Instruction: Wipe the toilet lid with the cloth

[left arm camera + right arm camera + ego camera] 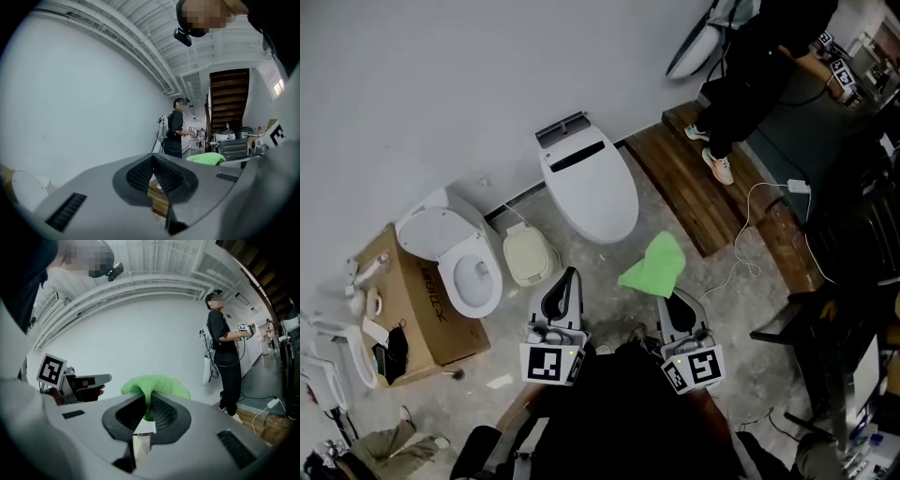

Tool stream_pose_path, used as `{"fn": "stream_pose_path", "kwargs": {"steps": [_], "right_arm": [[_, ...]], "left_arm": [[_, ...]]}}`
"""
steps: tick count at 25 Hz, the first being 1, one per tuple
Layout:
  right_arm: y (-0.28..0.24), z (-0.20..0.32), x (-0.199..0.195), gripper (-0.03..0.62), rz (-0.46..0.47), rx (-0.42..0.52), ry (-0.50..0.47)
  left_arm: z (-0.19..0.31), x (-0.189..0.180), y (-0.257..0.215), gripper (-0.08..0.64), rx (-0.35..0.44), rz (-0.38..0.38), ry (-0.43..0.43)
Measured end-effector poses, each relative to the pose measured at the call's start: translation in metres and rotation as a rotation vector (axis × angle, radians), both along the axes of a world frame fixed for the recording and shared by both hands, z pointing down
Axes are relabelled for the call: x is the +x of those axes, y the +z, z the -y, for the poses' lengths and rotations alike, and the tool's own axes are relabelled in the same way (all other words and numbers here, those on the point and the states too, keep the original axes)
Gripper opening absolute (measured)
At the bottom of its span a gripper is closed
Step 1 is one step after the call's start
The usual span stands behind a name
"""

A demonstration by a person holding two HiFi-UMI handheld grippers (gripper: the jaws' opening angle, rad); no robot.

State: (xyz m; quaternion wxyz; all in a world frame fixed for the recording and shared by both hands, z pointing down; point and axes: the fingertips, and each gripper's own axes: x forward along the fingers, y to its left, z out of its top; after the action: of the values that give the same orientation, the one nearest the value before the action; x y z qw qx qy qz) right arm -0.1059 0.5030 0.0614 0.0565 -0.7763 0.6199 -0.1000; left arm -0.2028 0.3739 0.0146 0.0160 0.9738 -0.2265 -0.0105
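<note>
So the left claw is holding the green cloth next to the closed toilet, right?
Not quite. It is the right claw that holds the green cloth next to the closed toilet. The right gripper view shows the cloth pinched between its jaws. The left claw is shut on nothing.

White plain wall (441,75), far side. Grey concrete floor (609,264). Dark wooden platform (698,187), far right. Cardboard box (427,314), left, against the wall. Wooden staircase (229,101). White ribbed ceiling (154,258).
</note>
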Motion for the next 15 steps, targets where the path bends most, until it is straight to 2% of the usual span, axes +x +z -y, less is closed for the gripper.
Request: {"fn": "stream_pose_path", "kwargs": {"steps": [3,8,11,15], "right_arm": [[0.006,-0.011,0.012,0.038,0.008,-0.005,-0.018],[0.020,-0.026,0.037,0.038,0.020,-0.012,-0.060],[0.026,-0.029,0.052,0.038,0.033,-0.012,-0.093],[0.029,-0.018,0.068,0.038,0.052,-0.013,-0.110]], "left_arm": [[-0.009,0.010,0.002,0.009,0.007,0.012,-0.025],[-0.030,0.029,0.002,0.009,0.009,-0.012,-0.059],[-0.038,0.036,0.010,0.009,-0.002,0.029,-0.094],[-0.032,0.048,0.017,0.009,-0.011,0.046,-0.116]]}}
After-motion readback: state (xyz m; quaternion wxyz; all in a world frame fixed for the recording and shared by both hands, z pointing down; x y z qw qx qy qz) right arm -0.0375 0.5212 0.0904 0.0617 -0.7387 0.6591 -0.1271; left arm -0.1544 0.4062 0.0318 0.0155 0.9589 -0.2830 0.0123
